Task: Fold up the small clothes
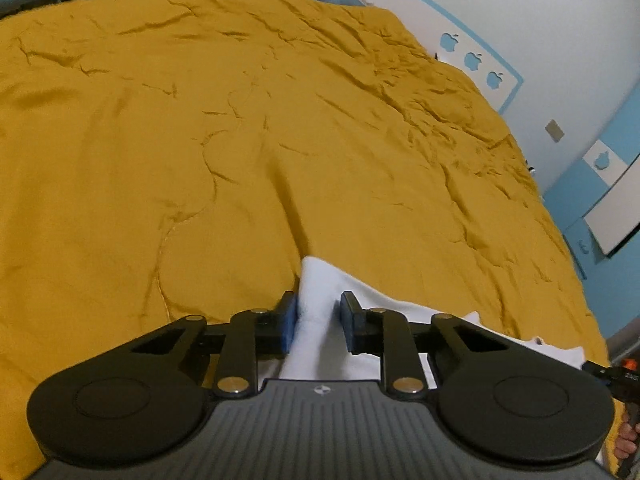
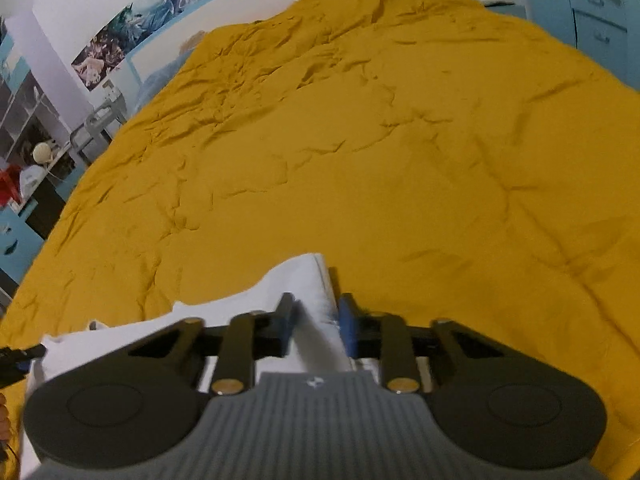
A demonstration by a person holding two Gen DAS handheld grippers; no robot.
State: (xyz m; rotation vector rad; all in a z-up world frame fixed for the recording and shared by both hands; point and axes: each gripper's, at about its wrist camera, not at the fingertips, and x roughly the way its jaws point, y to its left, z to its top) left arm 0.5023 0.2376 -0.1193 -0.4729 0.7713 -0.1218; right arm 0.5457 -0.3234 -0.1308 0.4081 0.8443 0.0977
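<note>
Crosswise, white garment [image 1: 316, 300] (between both tongs)

Your garment [image 1: 320, 300] lies on the bedspread [image 1: 240, 140], a corner between each gripper's fingers, headboard [image 1: 472, 56] beyond.

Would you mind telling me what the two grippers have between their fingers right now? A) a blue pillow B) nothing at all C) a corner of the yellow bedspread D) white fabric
D: in each wrist view white fabric runs up between the pads of the left gripper and the right gripper, above the yellow bedspread.
</note>
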